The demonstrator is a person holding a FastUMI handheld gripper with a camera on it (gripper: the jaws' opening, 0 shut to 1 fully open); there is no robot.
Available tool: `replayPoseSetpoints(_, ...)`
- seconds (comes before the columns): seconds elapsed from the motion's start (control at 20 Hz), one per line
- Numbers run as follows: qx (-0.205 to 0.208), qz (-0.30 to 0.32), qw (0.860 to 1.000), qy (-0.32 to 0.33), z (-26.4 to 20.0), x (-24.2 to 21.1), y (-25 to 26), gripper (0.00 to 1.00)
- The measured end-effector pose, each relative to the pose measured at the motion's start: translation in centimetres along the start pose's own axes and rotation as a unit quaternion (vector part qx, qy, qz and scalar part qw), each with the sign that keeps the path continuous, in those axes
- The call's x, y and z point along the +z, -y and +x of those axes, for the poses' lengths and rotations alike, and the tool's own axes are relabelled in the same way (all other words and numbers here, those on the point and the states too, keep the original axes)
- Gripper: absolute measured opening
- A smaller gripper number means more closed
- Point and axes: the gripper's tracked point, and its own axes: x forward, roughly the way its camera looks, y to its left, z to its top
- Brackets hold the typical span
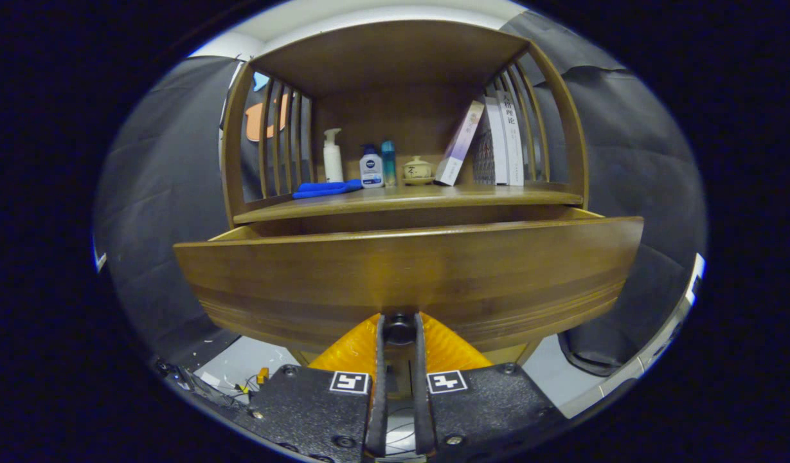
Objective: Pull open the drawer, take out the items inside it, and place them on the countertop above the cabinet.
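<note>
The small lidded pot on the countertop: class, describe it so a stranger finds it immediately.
Start at the wooden cabinet and its countertop above the open drawer. The pot sits mid-shelf, between a teal bottle and leaning books. It alone is squat, round and cream.

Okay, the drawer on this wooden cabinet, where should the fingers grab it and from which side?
Grip the small dark knob low on the drawer front, coming straight in from the front. It is the one part that sticks out, and the fingers already pinch it from both sides.
</note>
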Motion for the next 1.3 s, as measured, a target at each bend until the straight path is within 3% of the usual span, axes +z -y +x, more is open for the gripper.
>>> replayPoseSetpoints(0.75,0.023,-0.027,0.999,-0.032,-0.1,-0.3,0.0,0.20)
replayPoseSetpoints(1.0,0.026,-0.012,0.999,-0.041,-1.3,1.3,-0.7,0.34)
replayPoseSetpoints(1.25,0.089,0.019,0.995,-0.029,-4.4,6.1,-2.9,0.56)
replayPoseSetpoints(1.3,0.097,0.023,0.995,-0.031,-4.4,7.4,-3.3,0.64)
